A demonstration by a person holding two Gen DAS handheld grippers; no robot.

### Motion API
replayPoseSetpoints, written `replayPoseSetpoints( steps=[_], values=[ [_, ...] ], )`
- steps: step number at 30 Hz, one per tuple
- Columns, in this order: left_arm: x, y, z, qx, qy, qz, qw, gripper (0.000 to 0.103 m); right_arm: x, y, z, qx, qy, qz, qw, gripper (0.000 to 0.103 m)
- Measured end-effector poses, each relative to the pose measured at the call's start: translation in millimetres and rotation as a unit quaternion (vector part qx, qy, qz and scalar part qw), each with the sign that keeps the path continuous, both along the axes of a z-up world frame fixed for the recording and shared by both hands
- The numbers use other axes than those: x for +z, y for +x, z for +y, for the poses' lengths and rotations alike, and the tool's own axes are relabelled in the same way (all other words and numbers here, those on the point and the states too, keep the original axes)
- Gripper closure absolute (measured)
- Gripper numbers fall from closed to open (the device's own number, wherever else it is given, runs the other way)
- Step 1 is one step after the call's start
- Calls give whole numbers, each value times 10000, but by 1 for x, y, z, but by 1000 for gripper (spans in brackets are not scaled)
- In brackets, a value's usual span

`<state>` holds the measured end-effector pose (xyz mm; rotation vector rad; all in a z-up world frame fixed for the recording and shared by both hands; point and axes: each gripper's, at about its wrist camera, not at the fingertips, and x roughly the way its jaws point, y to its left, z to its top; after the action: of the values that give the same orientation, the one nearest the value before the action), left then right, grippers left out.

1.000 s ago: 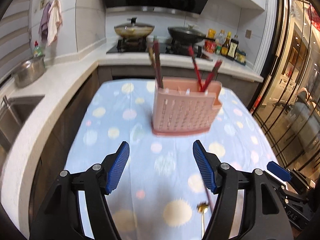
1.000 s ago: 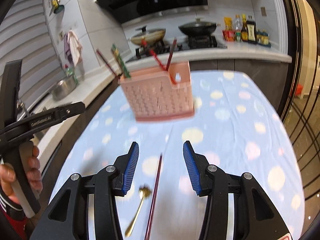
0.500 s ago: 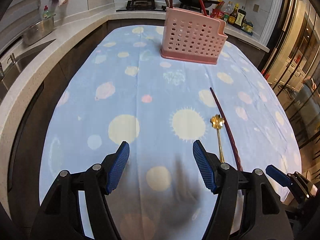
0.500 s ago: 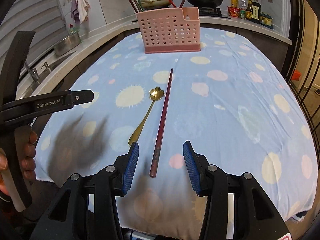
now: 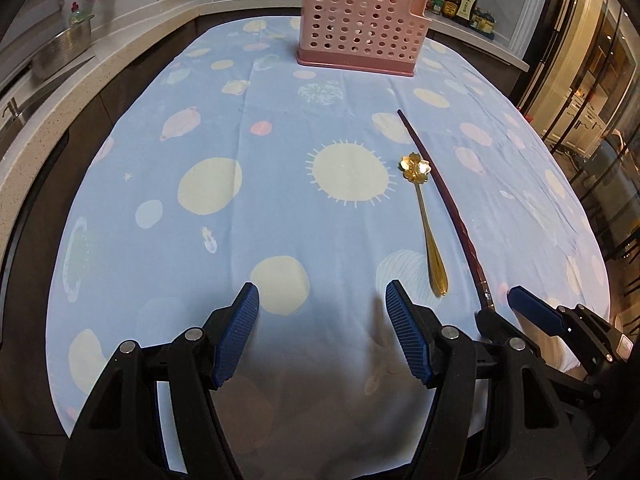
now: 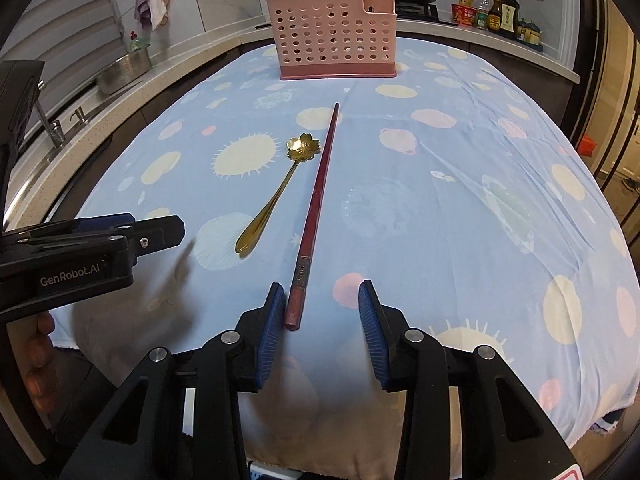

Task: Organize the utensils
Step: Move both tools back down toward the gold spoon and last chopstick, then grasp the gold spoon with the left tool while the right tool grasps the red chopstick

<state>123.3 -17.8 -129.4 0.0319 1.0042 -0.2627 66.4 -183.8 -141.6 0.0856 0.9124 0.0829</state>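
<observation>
A dark red chopstick (image 6: 316,200) and a gold spoon (image 6: 280,188) with a flower-shaped bowl lie side by side on the blue patterned tablecloth (image 6: 440,184). Both also show in the left wrist view, the chopstick (image 5: 444,200) right of the spoon (image 5: 426,224). A pink perforated utensil holder (image 6: 334,36) with several chopsticks stands at the table's far end; it also shows in the left wrist view (image 5: 360,34). My right gripper (image 6: 320,312) is open, the chopstick's near end just inside its left finger. My left gripper (image 5: 322,320) is open and empty, left of the spoon.
A counter with a steel pot (image 6: 124,70) and a sink tap (image 6: 50,128) runs along the left. A stove with pans and sauce bottles (image 6: 496,14) stands behind the holder. The table's near edge lies under both grippers.
Both grippers have pulled back from the pink holder toward the table's near edge and dropped lower. The spoon and chopstick have not moved on the cloth.
</observation>
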Motion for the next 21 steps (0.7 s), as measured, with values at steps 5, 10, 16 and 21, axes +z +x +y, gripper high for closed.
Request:
replayPoseSetpoints(
  steps=[5, 10, 16, 21],
  values=[
    [-2, -4, -12, -156, 2, 17, 9999, 39, 0, 0, -13, -180, 155, -6, 9997, 88],
    [-1, -6, -24, -293, -35, -6, 9996, 37, -2, -3, -25, -308, 432, 30, 9986, 96],
    [-6, 0, -45, -477, -75, -29, 9988, 36, -1, -7, -26, -351, 491, 16, 9982, 96],
    [-11, 6, -58, -583, -10, -105, 9982, 40, -2, -9, -30, -403, 565, 19, 9976, 96]
  ],
)
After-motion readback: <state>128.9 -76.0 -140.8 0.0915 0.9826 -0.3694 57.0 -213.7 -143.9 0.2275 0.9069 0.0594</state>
